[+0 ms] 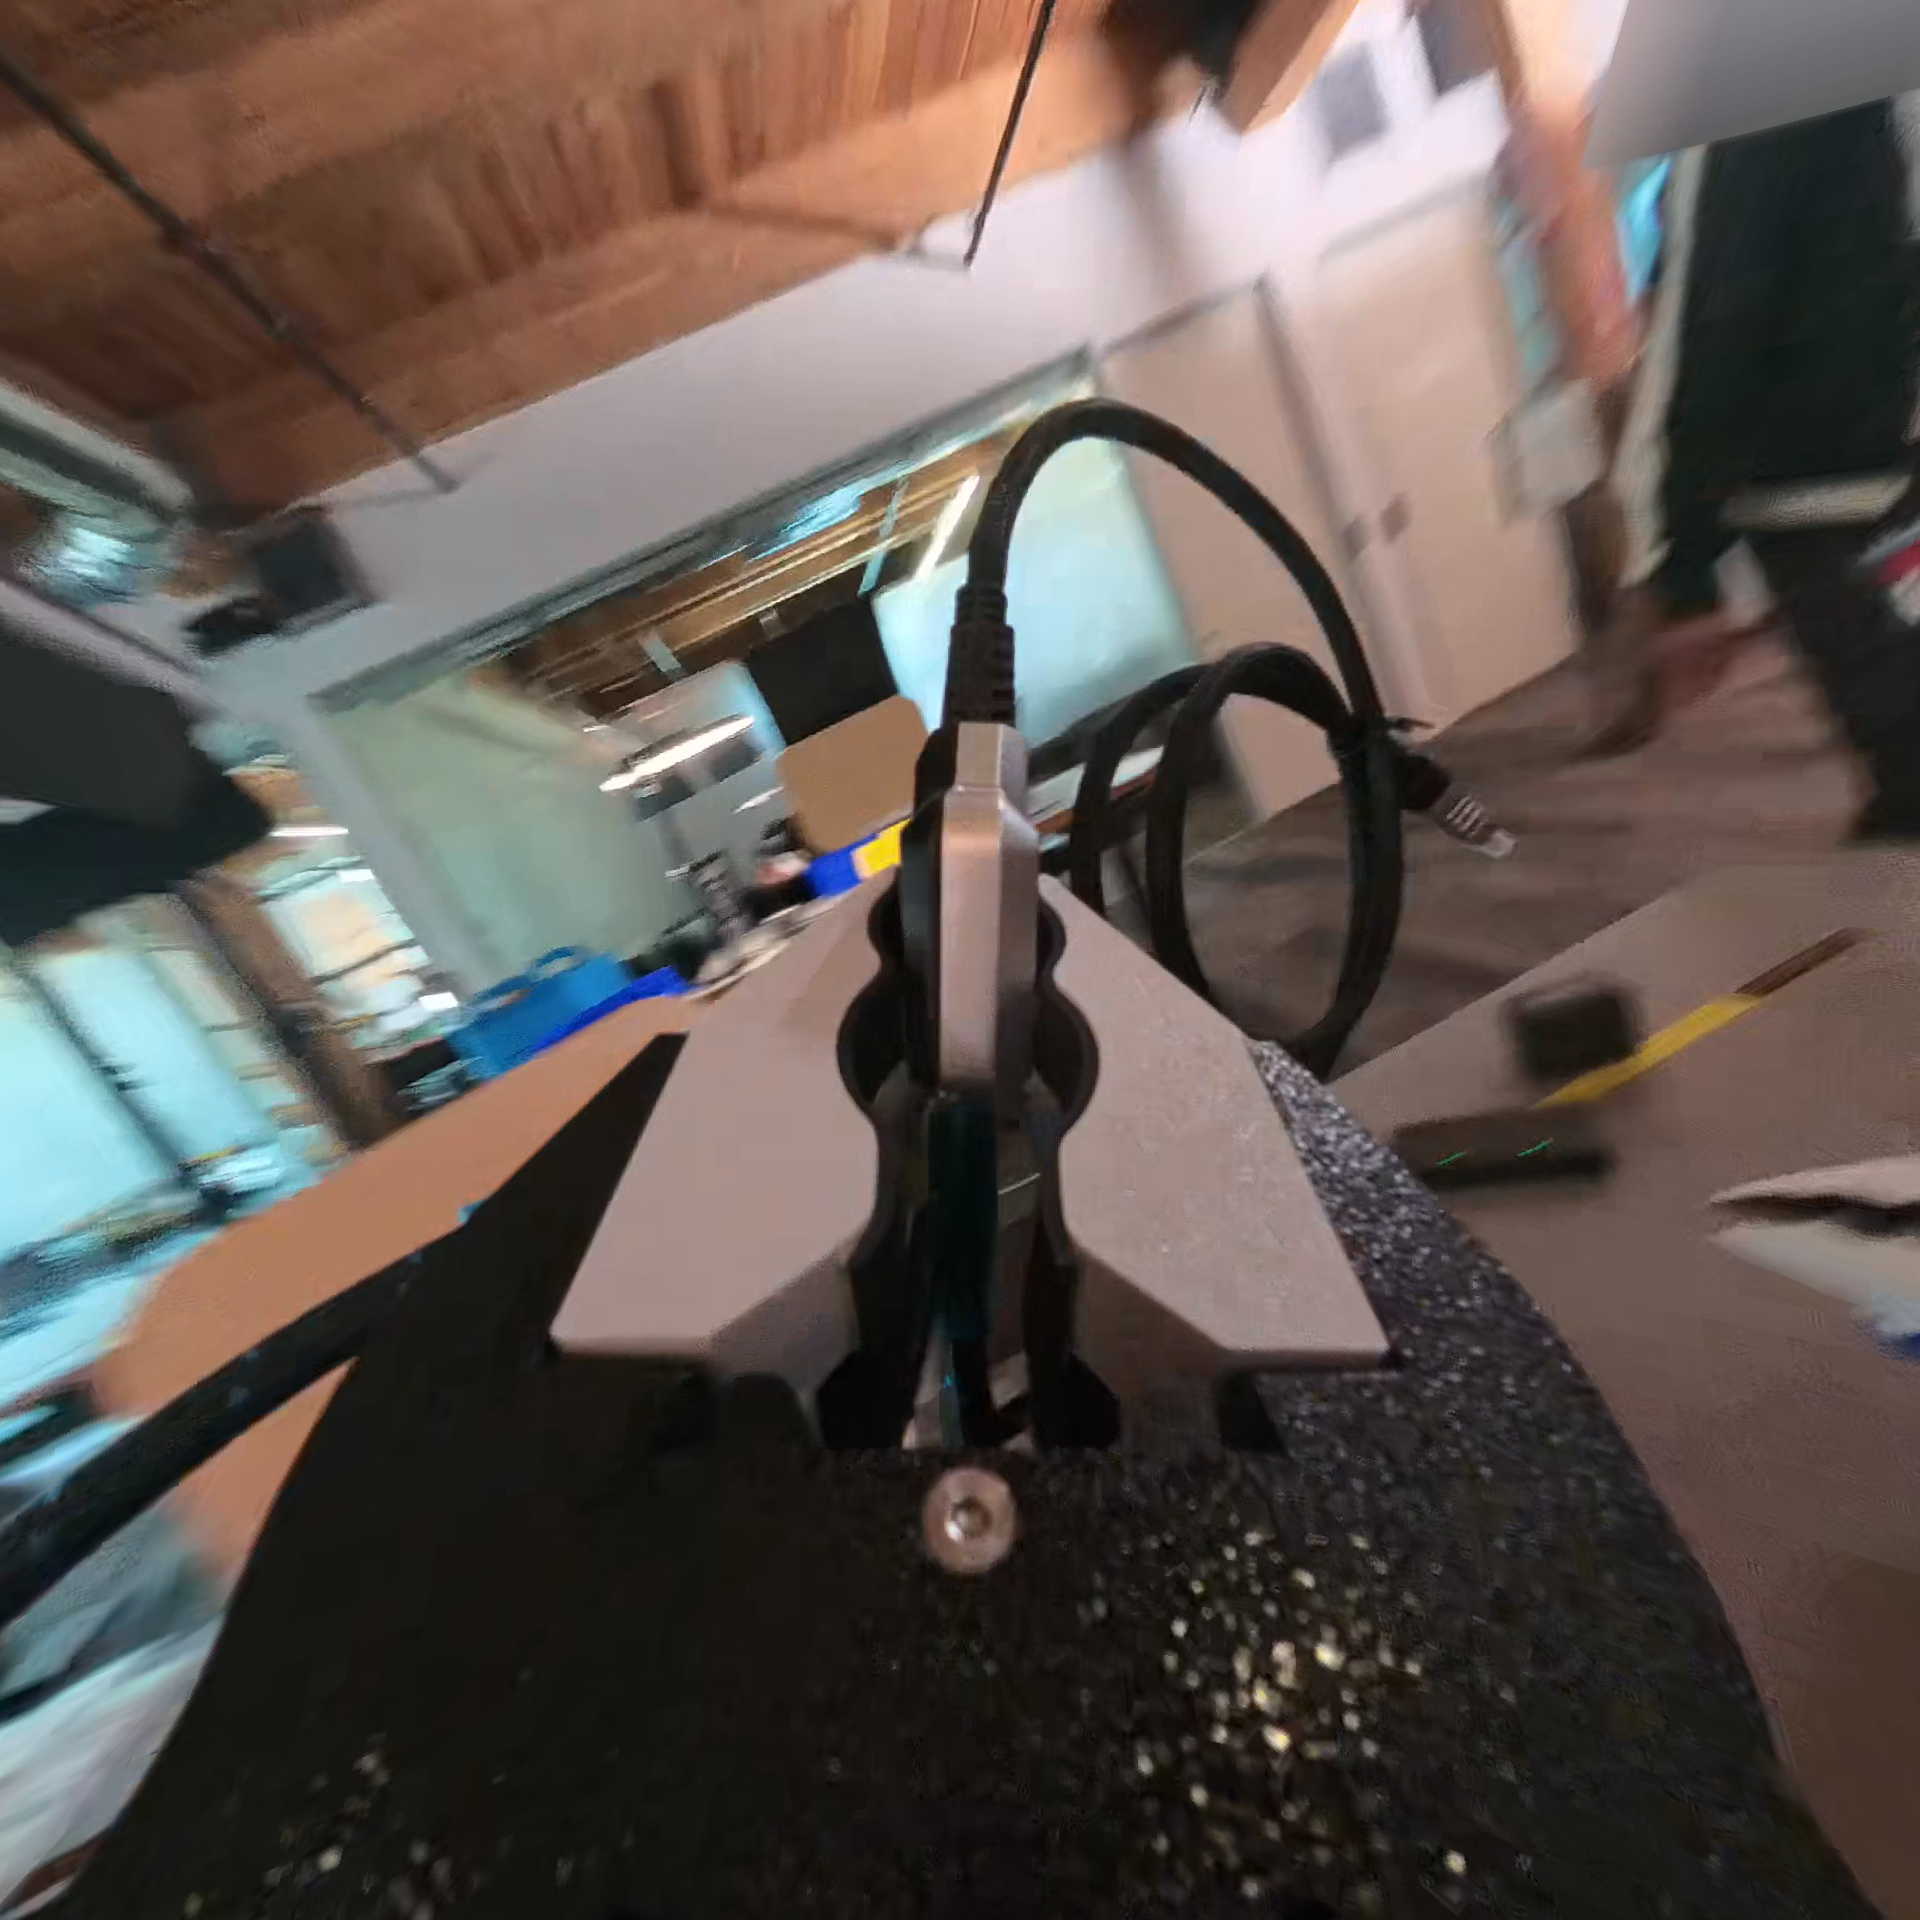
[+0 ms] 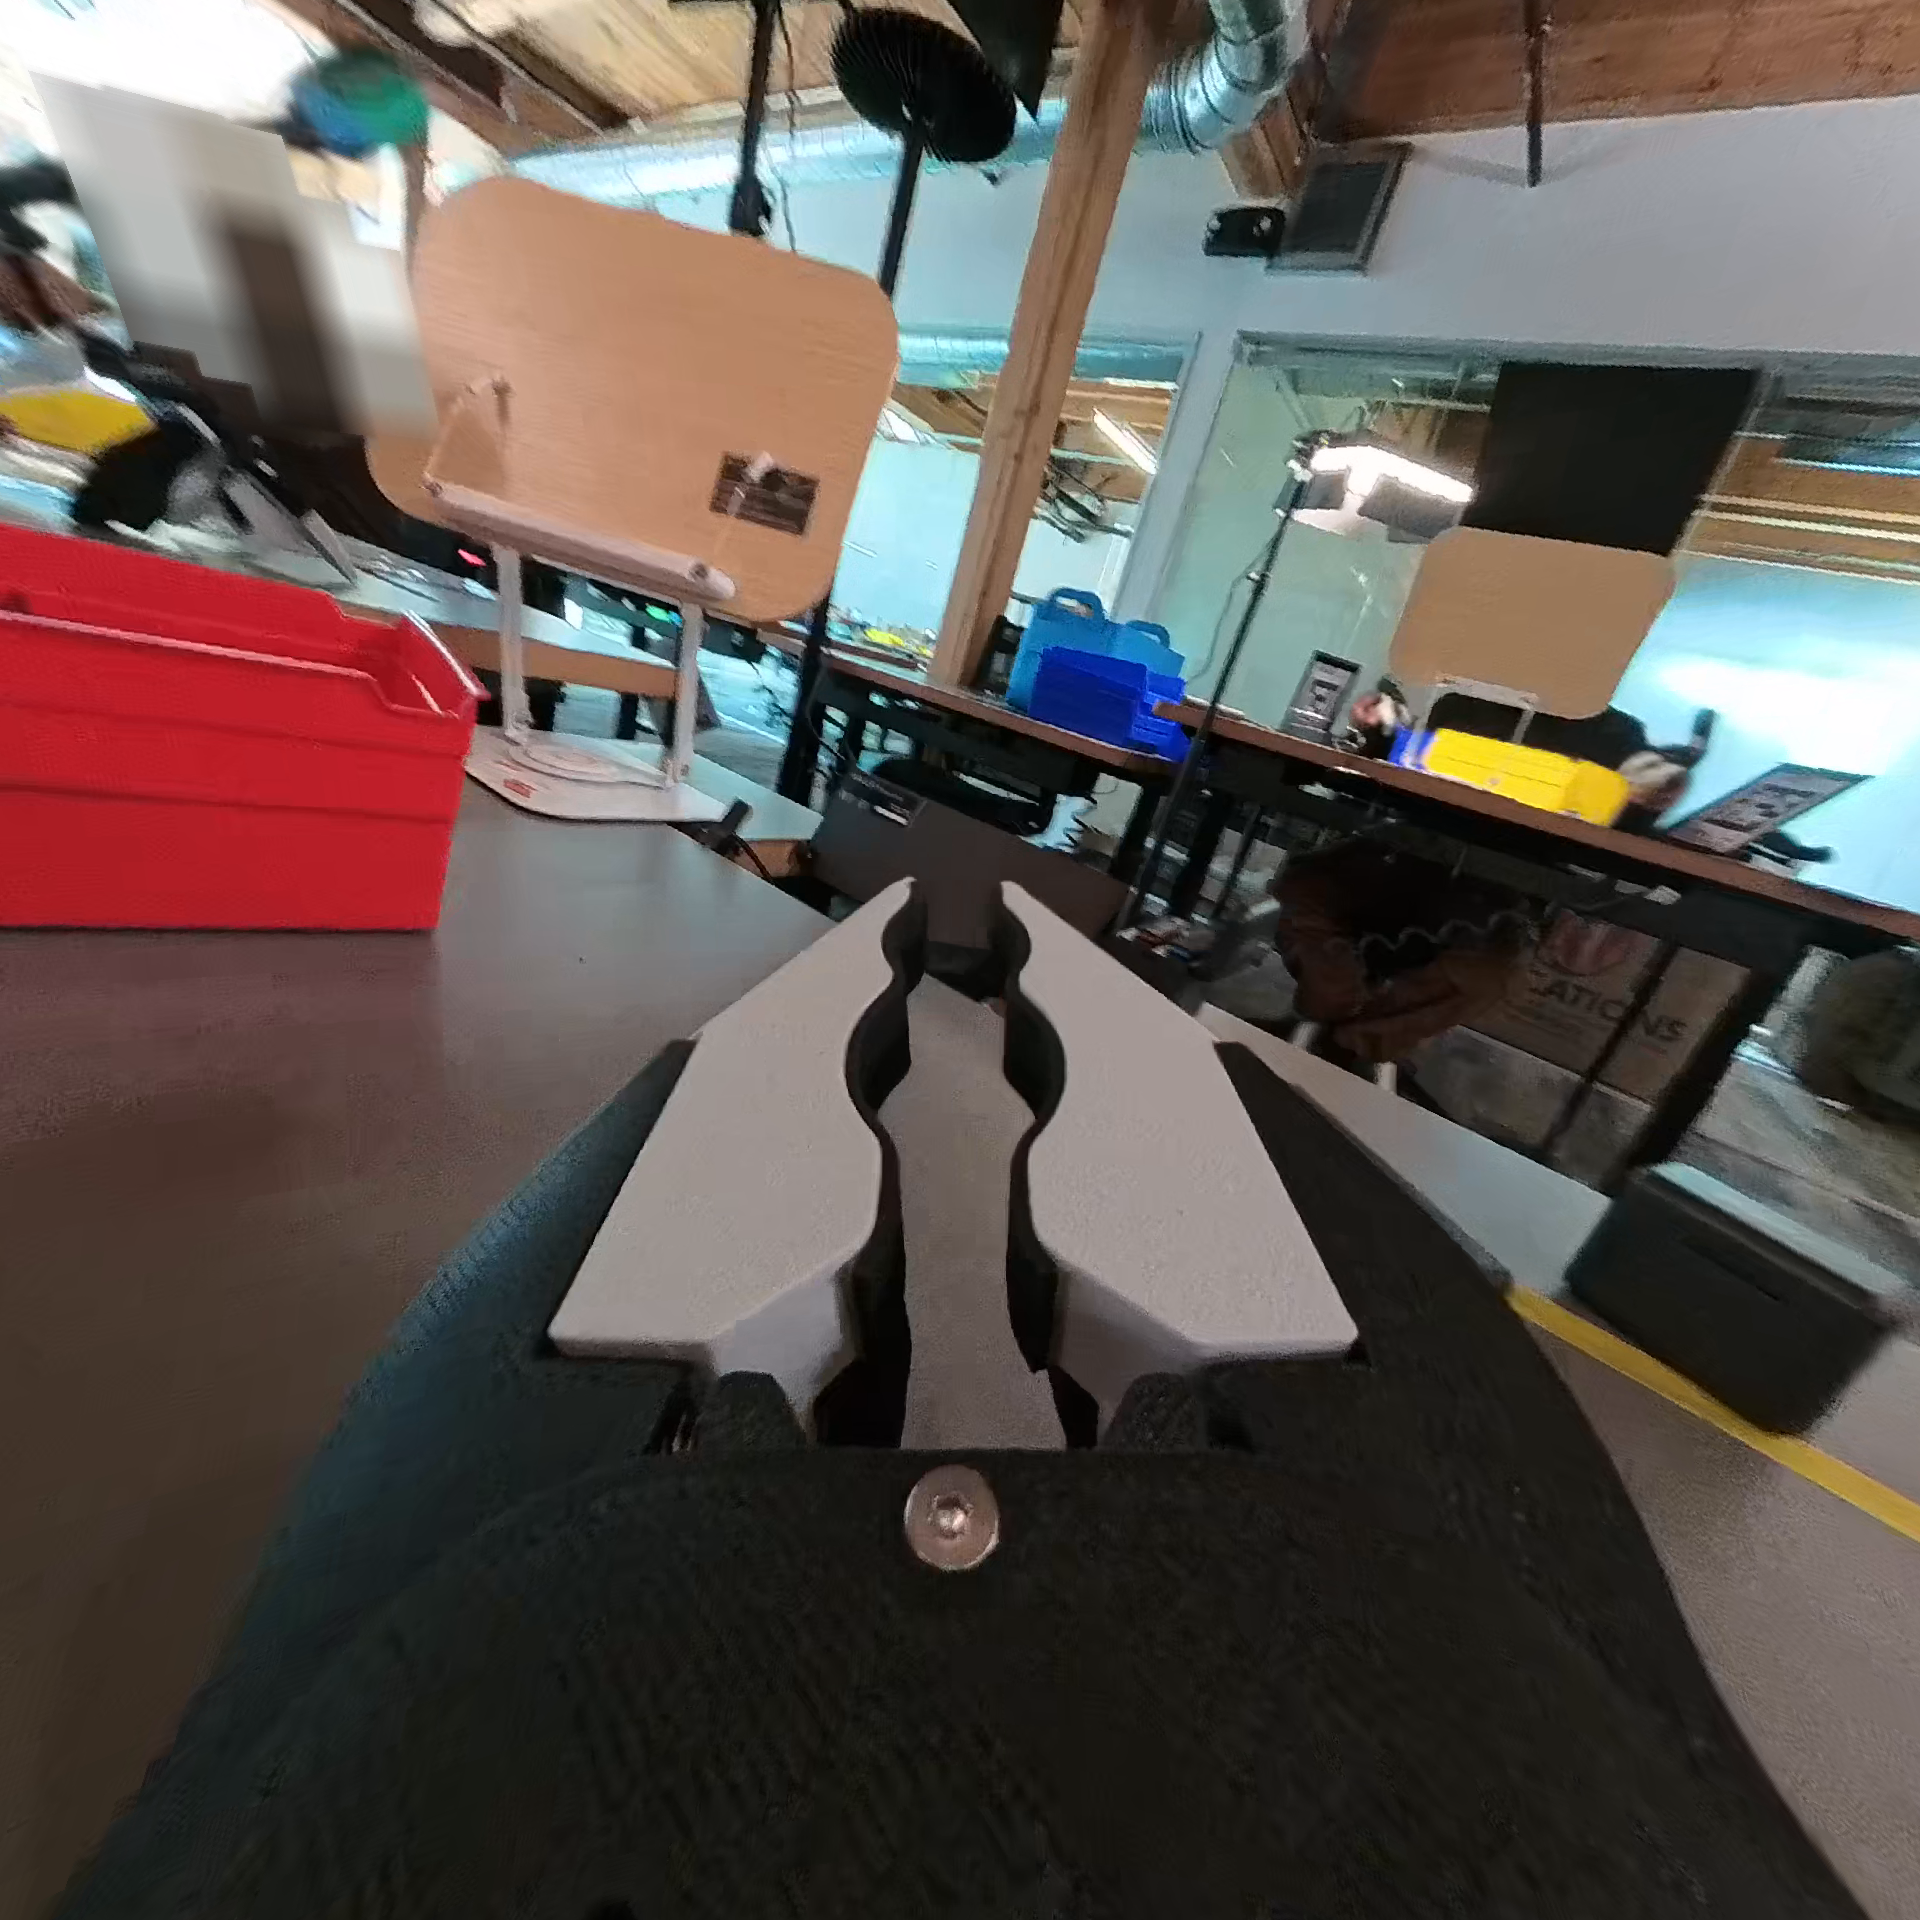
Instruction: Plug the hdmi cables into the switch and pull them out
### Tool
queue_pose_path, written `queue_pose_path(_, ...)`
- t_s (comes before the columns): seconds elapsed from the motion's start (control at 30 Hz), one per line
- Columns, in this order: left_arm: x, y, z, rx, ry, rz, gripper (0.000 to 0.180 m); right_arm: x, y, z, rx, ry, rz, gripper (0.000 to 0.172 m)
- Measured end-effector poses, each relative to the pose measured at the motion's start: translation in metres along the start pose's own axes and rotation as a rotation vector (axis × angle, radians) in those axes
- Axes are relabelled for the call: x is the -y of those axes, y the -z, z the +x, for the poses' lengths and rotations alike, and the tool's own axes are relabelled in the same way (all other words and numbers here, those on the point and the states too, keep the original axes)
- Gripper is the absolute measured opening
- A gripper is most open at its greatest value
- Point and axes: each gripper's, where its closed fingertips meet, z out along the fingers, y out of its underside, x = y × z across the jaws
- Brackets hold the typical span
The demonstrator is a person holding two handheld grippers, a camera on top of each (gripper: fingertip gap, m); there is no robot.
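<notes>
The HDMI plug, a silvery metal-shelled head with a ribbed black strain relief, stands clamped between the fingers of the left tool, lifted above the table. The shell looks rigid and smooth (likely slippery under side load), so its flat faces are the place to hold it, not the limber black cable looping behind. The right tool is nearly closed on a small dark block at its tips. A dark flat box, perhaps the switch, lies blurred to the right.

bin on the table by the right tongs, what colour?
Red, plain with no pattern. Shows best in the right wrist view, at left.
</notes>
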Motion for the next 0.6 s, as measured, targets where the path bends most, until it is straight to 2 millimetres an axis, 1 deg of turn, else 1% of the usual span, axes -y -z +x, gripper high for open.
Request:
queue_pose_path(0.07, -0.008, -0.021, 0.037, -0.113, 0.165, 0.075, 0.018, 0.007, 0.002, -0.006, 0.064, -0.073, 0.044, 0.012)
queue_pose_path(0.13, -0.022, -0.039, 0.073, -0.221, 0.33, 0.145, 0.018, 0.011, 0.003, -0.009, 0.129, -0.179, 0.074, 0.015)
queue_pose_path(0.2, -0.037, -0.051, 0.108, -0.342, 0.489, 0.236, 0.017, 0.017, 0.005, -0.008, 0.191, -0.312, 0.115, 0.019)
queue_pose_path(0.27, -0.053, -0.058, 0.138, -0.451, 0.63, 0.317, 0.017, 0.026, 0.009, -0.009, 0.287, -0.45, 0.169, 0.022)
queue_pose_path(0.33, -0.075, -0.068, 0.163, -0.508, 0.754, 0.346, 0.018, 0.033, 0.011, -0.011, 0.375, -0.558, 0.202, 0.027)
queue_pose_path(0.43, -0.102, -0.075, 0.199, -0.629, 0.959, 0.387, 0.017, 0.04, 0.011, -0.014, 0.429, -0.6, 0.234, 0.032)
queue_pose_path(0.53, -0.121, -0.077, 0.225, -0.723, 1.132, 0.423, 0.018, 0.046, 0.01, -0.021, 0.472, -0.628, 0.257, 0.034)
queue_pose_path(0.6, -0.128, -0.078, 0.238, -0.787, 1.2, 0.443, 0.018, 0.05, 0.01, -0.022, 0.499, -0.686, 0.276, 0.034)
